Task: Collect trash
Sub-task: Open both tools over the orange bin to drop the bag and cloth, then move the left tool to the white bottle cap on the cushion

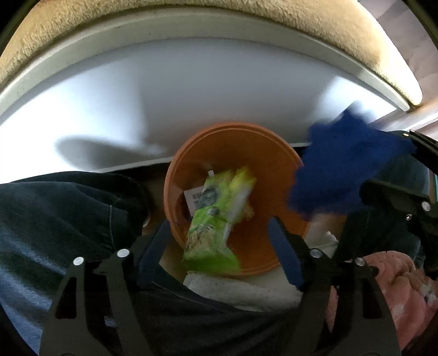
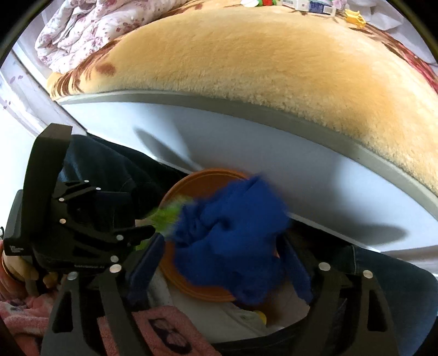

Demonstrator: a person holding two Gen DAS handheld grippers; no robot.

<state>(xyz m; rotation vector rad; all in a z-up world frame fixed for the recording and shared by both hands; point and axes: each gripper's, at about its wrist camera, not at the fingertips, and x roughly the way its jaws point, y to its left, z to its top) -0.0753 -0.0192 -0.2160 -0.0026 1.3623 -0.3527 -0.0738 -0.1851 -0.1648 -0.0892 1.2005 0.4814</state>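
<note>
An orange bin (image 1: 276, 175) stands on the floor against a white bed base. A green wrapper (image 1: 216, 216), blurred, hangs over its mouth, just beyond my open left gripper (image 1: 219, 241). White paper (image 1: 195, 197) lies inside the bin. A blue crumpled cloth (image 2: 232, 235), blurred, is between the spread fingers of my right gripper (image 2: 221, 263), over the bin (image 2: 197, 180); no pad presses it. The cloth also shows in the left wrist view (image 1: 342, 167), right of the bin.
A tan fleece blanket (image 2: 260, 68) covers the bed above the white base (image 1: 191, 90). The person's dark trouser legs (image 1: 54, 219) flank the bin. Pink fleece sleeves (image 1: 397, 279) and a white slipper (image 1: 241, 290) lie close by. Small items (image 2: 353, 15) sit far back on the bed.
</note>
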